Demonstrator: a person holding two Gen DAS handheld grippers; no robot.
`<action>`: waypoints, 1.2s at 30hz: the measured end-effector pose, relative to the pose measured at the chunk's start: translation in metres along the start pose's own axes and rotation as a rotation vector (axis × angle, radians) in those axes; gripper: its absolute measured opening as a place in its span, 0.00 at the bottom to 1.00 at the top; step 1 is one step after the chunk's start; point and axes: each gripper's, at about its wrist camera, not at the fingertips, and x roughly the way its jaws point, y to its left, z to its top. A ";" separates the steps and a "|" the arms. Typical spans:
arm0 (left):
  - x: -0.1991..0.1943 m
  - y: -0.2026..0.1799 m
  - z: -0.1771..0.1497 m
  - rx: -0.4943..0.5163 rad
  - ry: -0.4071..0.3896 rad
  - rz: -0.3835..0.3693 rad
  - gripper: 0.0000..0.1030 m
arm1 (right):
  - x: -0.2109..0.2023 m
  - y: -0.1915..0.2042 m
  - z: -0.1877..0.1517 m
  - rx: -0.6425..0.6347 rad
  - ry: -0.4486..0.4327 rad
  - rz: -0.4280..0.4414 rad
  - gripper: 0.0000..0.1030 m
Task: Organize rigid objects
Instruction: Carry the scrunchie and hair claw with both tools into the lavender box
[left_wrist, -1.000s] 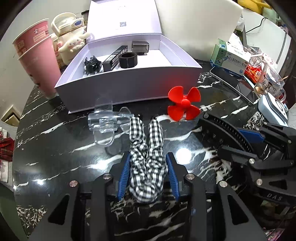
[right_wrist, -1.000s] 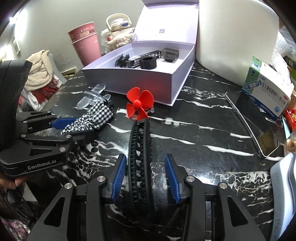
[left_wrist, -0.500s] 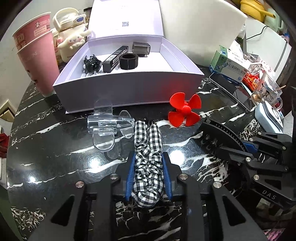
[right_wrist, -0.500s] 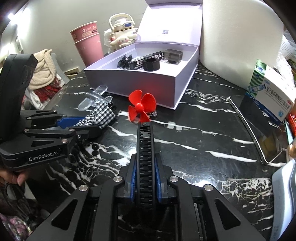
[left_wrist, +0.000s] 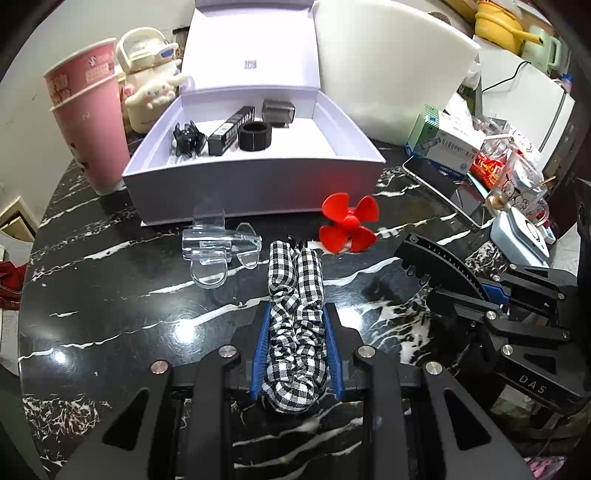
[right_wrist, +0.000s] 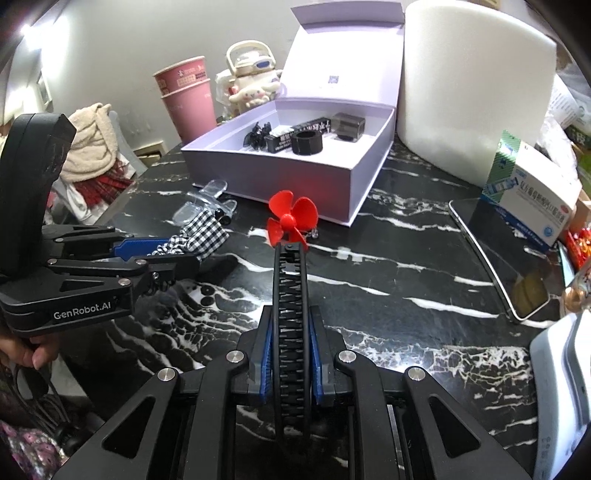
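Both sets of jaws have just been closing. Now the left gripper (left_wrist: 295, 347) squeezes the checked scrunchie (left_wrist: 293, 314), and the right gripper (right_wrist: 291, 354) squeezes the long black hair clip (right_wrist: 290, 314). Before, each thing lay loose between open jaws.

Both things are low over the counter (right_wrist: 406, 266), just in front of the open white box (left_wrist: 258, 184). The box already holds a small black claw clip (left_wrist: 188, 138), a black tube (left_wrist: 231, 129), a black ring (left_wrist: 254, 136) and a dark little case (left_wrist: 277, 112).

The scrunchie is soft and could slip or sag out of the hold. The clip is long and held at one end, so its tip could bump the red propeller (right_wrist: 291, 219) right beside it. The clear plastic stand (left_wrist: 218, 247) is close to the scrunchie and could get knocked too.

The counter is black stone with white streaks, shiny and slippery. Around it the room is crowded: pink paper cups (left_wrist: 86, 110), a white toy dog bottle (left_wrist: 151, 92), a big white foam block (left_wrist: 391, 62) and a medicine box (right_wrist: 532, 195).
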 end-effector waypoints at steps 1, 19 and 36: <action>-0.003 -0.001 0.000 0.001 -0.006 0.000 0.26 | -0.002 0.001 0.000 -0.005 -0.006 -0.003 0.16; -0.050 -0.022 0.016 0.052 -0.105 -0.024 0.26 | -0.043 0.010 0.013 -0.041 -0.101 -0.018 0.16; -0.063 -0.030 0.065 0.088 -0.182 -0.045 0.26 | -0.059 -0.002 0.058 -0.057 -0.152 -0.040 0.16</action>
